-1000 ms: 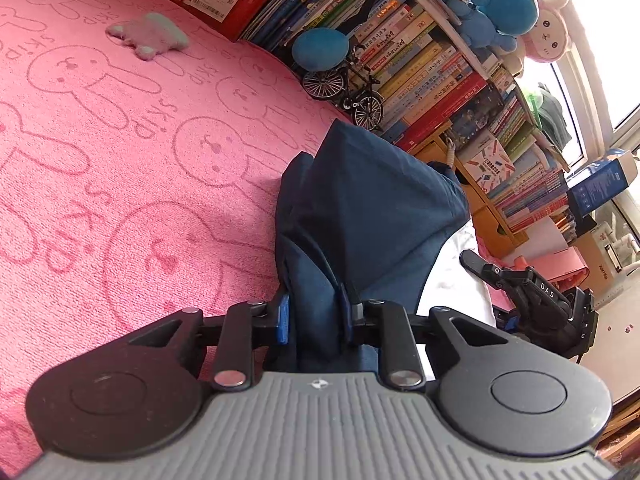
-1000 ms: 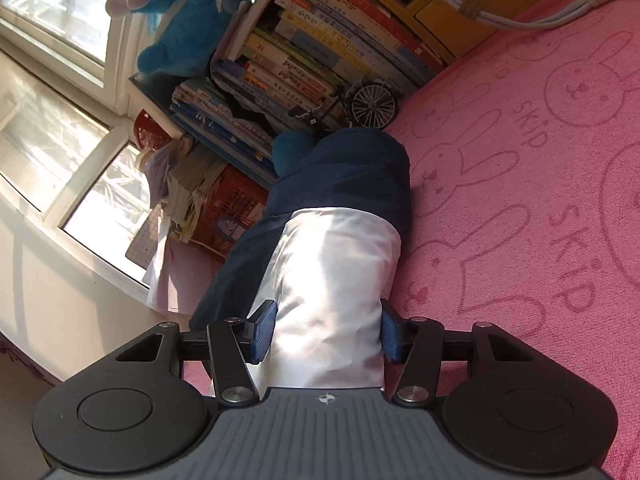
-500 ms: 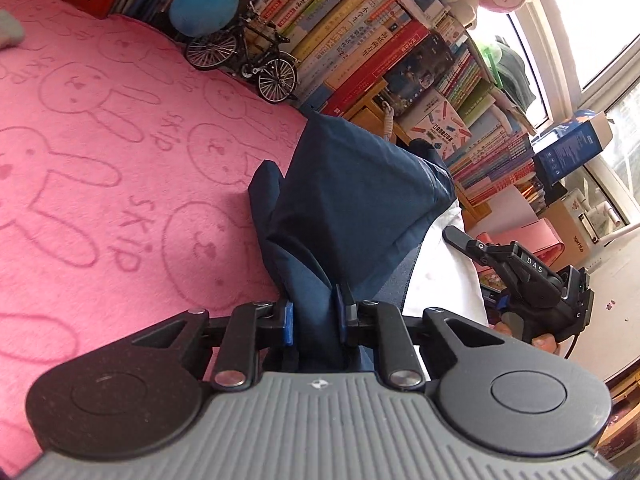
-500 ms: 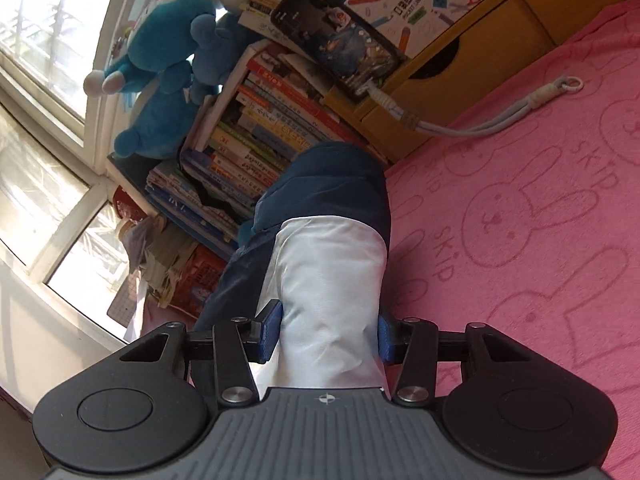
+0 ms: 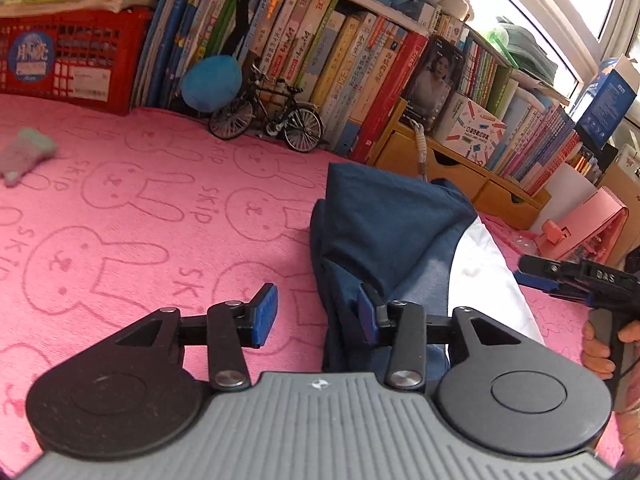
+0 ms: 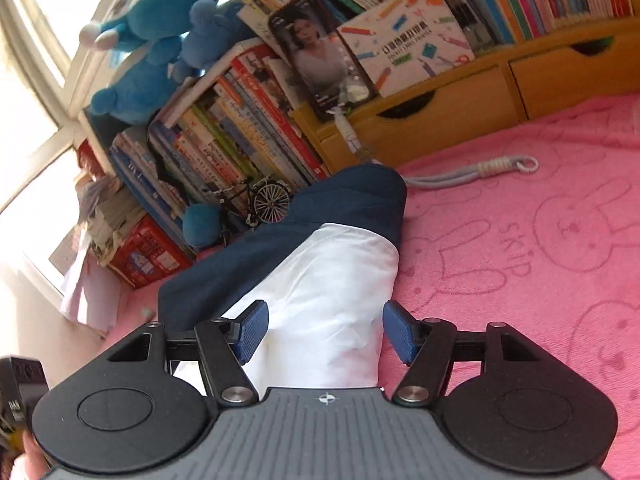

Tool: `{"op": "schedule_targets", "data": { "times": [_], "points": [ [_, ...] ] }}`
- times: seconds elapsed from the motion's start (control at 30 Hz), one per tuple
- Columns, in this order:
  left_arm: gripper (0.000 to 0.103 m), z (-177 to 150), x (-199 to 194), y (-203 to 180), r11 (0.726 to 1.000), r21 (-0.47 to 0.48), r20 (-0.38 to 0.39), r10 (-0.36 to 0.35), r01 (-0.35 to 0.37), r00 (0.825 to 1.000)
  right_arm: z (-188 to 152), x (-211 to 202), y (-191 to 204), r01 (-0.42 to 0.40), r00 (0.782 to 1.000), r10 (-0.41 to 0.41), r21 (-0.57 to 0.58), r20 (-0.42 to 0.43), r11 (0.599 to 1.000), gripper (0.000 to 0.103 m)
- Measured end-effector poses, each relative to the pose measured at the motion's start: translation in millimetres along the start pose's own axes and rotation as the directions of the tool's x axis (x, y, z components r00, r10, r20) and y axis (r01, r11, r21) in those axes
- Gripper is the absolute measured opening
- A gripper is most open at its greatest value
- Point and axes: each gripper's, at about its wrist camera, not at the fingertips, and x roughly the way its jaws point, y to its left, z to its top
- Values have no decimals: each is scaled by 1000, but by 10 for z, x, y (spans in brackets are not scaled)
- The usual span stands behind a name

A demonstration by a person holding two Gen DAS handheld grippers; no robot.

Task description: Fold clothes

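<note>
a home bedroom: pink bunny blanket (image 5: 120, 208), packed books (image 5: 340, 60), plush toys (image 6: 152, 40).

We see a model bicycle (image 5: 267, 118) standing at the far edge of the pink rabbit blanket (image 5: 120, 216). Behind the bicycle books (image 5: 340, 60) fill a row, a red crate (image 5: 72, 60) sits to its left, and wooden drawers (image 5: 456, 172) to its right.

Left gripper (image 5: 316, 314) and right gripper (image 6: 324, 332) both hold their jaws spread wide, gripping nothing.
</note>
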Motion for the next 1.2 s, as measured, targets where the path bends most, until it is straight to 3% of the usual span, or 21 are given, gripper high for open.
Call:
{"op": "schedule_targets", "data": {
  "times": [0.07,0.13,0.23,0.37,0.47,0.53,0.67,0.8,0.97,1.07,1.2],
  "points": [
    [42,27,-119,-128,997,52,64,52,-55,997,-145,-163,234,25,1000,-26,-111,-3,994,71],
    [42,1,-244,-320,992,110,129,53,-67,990,-307,-323,478,49,999,-51,-219,-3,975,71],
    [43,-197,-402,-640,975,218,164,13,-49,986,-550,-563,845,82,996,-87,-376,2,923,71],
    [45,-609,-424,-913,916,394,123,26,-73,992,-929,-786,1299,105,992,-129,-551,-4,828,71],
    [45,-877,-367,-965,872,476,83,86,-115,993,-1048,-831,1302,110,987,-157,-559,-37,822,71],
    [46,-983,-316,-910,860,489,65,130,-145,989,-1116,-860,1288,113,983,-176,-559,-60,821,71],
    [49,-1069,-313,-729,898,423,2,127,-116,992,-1252,-918,1259,119,972,-212,-560,-105,820,74],
    [53,-1088,-310,-695,902,416,0,128,-116,992,-1388,-976,1231,125,957,-248,-561,-149,818,74],
    [54,-1136,-311,-680,907,405,10,120,-113,993,-1483,-1027,1167,219,946,-314,-555,-80,802,75],
    [55,-1127,-323,-634,916,390,1,108,-100,994,-1579,-1010,1175,240,946,-319,-544,-55,804,75],
    [60,-1109,-350,-528,929,363,-23,94,-79,995,-1679,-985,1233,244,945,-325,-580,-39,777,75]
  ]
}}
